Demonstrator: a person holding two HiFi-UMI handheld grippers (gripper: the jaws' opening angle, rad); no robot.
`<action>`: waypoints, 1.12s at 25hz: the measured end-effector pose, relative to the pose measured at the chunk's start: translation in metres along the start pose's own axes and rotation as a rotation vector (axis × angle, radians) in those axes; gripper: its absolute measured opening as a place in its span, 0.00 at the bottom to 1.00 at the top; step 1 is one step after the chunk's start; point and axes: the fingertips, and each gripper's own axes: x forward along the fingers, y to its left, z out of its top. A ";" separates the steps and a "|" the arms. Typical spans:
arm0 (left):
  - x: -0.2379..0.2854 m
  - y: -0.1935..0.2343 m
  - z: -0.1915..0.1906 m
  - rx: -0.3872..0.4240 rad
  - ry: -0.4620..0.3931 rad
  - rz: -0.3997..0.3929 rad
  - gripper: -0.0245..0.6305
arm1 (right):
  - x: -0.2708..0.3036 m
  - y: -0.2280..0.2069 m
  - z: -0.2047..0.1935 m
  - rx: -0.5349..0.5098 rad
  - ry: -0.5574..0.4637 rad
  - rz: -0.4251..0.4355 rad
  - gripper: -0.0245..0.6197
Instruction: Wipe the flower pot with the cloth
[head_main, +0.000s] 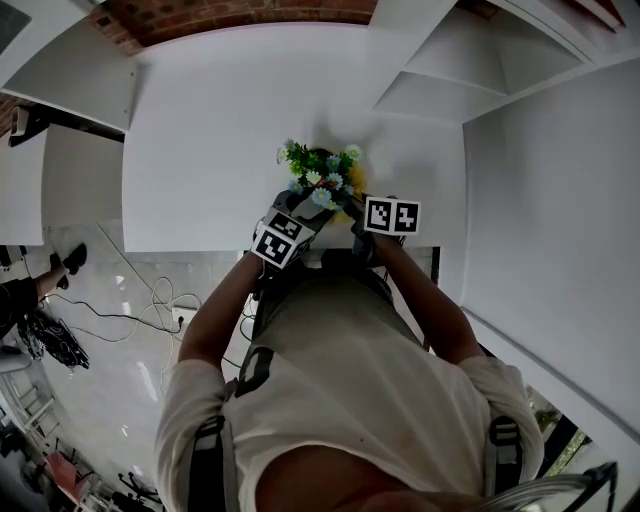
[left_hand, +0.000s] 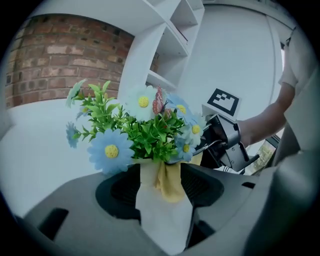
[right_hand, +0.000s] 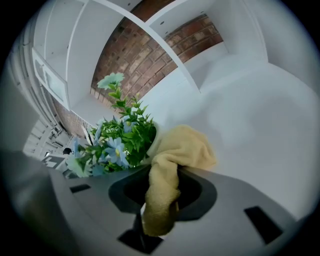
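Note:
A white flower pot (left_hand: 162, 215) with blue, white and green artificial flowers (head_main: 320, 175) stands between the jaws of my left gripper (left_hand: 162, 197). The pot's sides meet both jaws, so the left gripper is shut on it. My right gripper (right_hand: 160, 200) is shut on a yellow cloth (right_hand: 175, 155), whose bunched end lies against the pot's rim (right_hand: 153, 139) beside the flowers (right_hand: 122, 140). From the left gripper view the cloth (left_hand: 169, 182) shows behind the pot, with the right gripper (left_hand: 202, 149) at its right. In the head view both grippers (head_main: 305, 208) (head_main: 350, 212) meet at the pot near the table's front edge.
The white table (head_main: 220, 130) stretches away behind the pot. White shelving (head_main: 480, 70) stands at the right, a brick wall (head_main: 240, 12) at the back. Cables (head_main: 130, 310) lie on the floor to the left.

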 end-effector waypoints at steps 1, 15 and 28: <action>-0.004 0.004 0.000 0.022 0.003 0.005 0.44 | 0.000 0.000 0.000 0.001 0.001 0.002 0.22; -0.003 0.079 0.003 0.243 0.187 0.008 0.47 | -0.001 -0.011 0.022 -0.003 -0.014 -0.001 0.22; -0.003 0.063 -0.007 0.136 0.111 0.054 0.44 | 0.004 -0.014 0.023 -0.006 -0.021 -0.016 0.22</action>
